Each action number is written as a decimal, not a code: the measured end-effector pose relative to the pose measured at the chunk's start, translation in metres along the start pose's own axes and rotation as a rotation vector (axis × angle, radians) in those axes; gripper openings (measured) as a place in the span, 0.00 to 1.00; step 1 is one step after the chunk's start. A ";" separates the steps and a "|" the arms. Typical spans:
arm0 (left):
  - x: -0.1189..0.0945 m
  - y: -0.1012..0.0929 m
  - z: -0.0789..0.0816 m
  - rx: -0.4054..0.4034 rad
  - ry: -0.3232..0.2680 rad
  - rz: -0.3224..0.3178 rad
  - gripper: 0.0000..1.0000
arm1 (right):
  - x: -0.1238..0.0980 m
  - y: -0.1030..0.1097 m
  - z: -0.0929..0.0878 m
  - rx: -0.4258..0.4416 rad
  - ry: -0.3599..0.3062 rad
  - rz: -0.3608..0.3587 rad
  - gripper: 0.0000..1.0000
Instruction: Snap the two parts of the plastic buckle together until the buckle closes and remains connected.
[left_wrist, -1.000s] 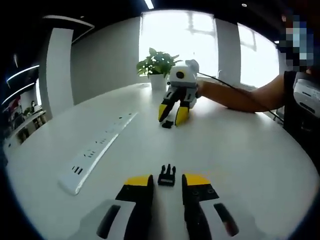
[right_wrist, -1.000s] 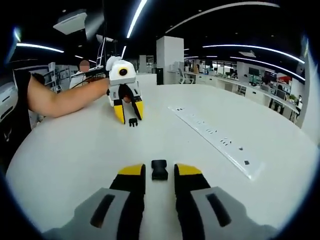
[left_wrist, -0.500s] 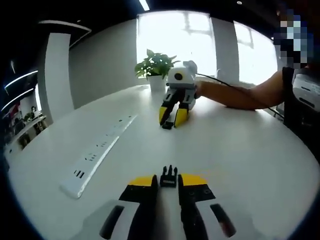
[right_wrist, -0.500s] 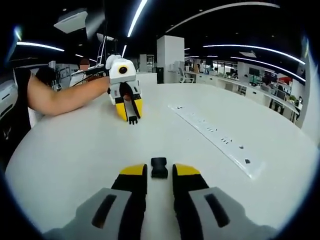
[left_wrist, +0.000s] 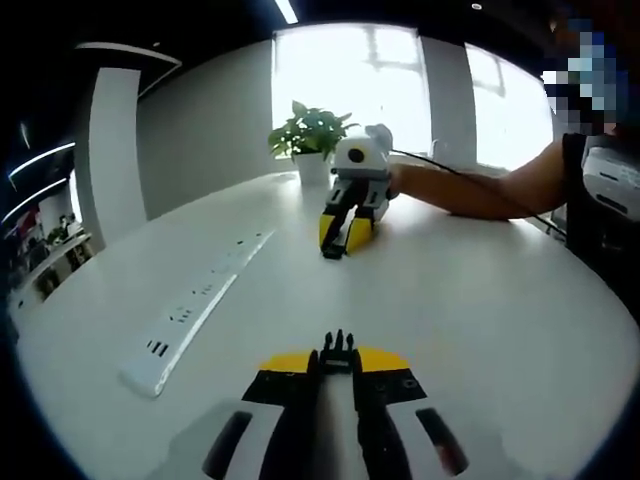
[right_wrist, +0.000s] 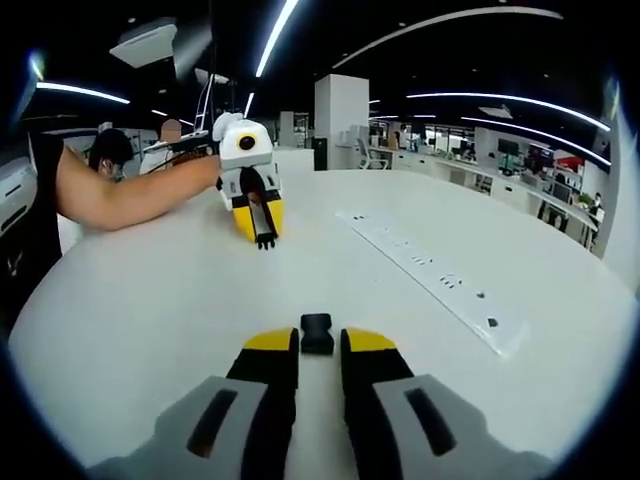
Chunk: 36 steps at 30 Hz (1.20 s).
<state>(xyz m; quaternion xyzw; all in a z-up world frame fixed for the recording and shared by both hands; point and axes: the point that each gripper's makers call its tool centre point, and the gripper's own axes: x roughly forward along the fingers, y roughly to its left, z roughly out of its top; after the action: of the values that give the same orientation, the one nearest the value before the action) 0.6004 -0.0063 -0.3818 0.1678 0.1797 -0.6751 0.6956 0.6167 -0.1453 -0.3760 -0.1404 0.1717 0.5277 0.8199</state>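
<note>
Your left claw (left_wrist: 337, 362) is clenched on the pronged buckle part (left_wrist: 338, 350), black prongs sticking out past the yellow tips, low over the white surface (left_wrist: 480, 300). Your right claw (right_wrist: 319, 343) is nearly closed around the socket buckle part (right_wrist: 317, 333), which lies on the surface between the tips; contact can't be told. The power strip (right_wrist: 430, 275) lies off to the side. The potted plant (left_wrist: 308, 135) stands at the far edge, in a white pot.
</note>
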 end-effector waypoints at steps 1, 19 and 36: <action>0.000 -0.001 0.000 0.000 0.001 0.000 0.13 | 0.000 0.000 0.000 0.000 0.000 -0.001 0.16; 0.000 0.005 0.001 -0.005 -0.006 0.003 0.12 | 0.001 -0.004 0.001 -0.007 0.015 -0.005 0.13; 0.000 0.008 0.002 -0.003 -0.011 0.016 0.12 | 0.001 -0.010 0.001 -0.009 0.015 -0.025 0.12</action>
<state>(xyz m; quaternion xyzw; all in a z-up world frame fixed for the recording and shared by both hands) 0.6083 -0.0066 -0.3803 0.1644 0.1754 -0.6701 0.7023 0.6259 -0.1479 -0.3756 -0.1502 0.1739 0.5170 0.8246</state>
